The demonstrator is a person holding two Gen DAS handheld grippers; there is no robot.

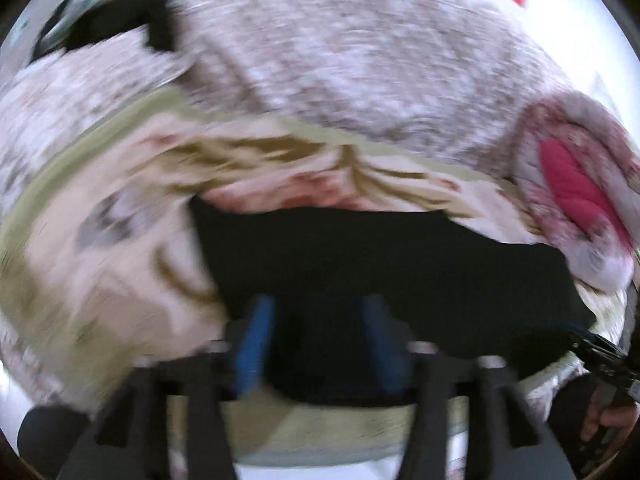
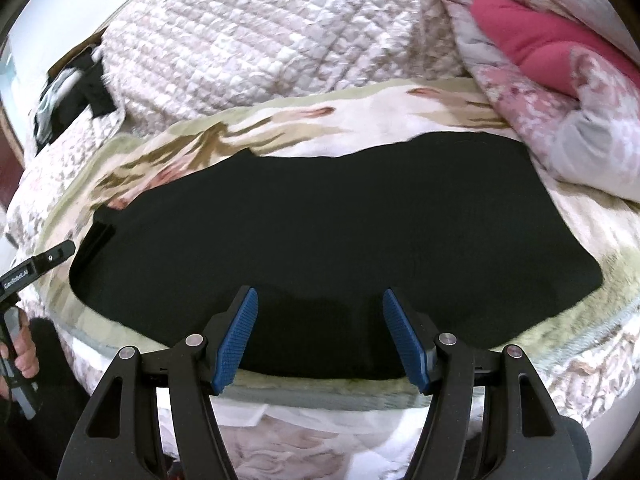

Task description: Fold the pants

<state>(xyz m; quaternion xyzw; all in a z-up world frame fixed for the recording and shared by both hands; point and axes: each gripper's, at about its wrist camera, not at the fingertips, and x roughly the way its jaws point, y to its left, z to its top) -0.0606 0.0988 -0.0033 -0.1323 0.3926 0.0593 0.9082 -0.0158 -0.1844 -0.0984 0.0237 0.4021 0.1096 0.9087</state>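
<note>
Left wrist view: the picture is heavily smeared by motion. The left gripper (image 1: 318,320) is seen with its two blue pads (image 1: 256,340) spread apart; nothing is pinched between them. The black pants (image 1: 380,256) are spread flat on a floral blanket (image 1: 120,208) directly ahead of and beneath the fingertips, so that black cloth is seen through the gap between the pads. Whether the pads touch the cloth cannot be told from the blur. The near hem of the pants is seen just behind the pads, with a pale green strip of blanket border below it. A quilted bedspread (image 1: 360,72) is shown beyond the blanket, and a rolled pink comforter (image 1: 576,184) lies at the right. The right gripper (image 1: 600,354) and the hand (image 1: 608,420) holding it are visible at the lower right edge, beside the right end of the pants.

Right wrist view: the picture is sharp. The right gripper (image 2: 320,300) is held with its blue pads (image 2: 238,336) wide apart and empty. The pants (image 2: 320,232) are laid out as one broad folded black panel across the blanket (image 2: 400,112), filling the middle of the frame. The pad tips are seen over the near part of the panel. The left gripper (image 2: 48,260) is seen at the left edge, its tip just beside the left end of the pants; its jaw state is not shown here. The comforter (image 2: 540,48) borders the upper right corner of the pants.
</note>
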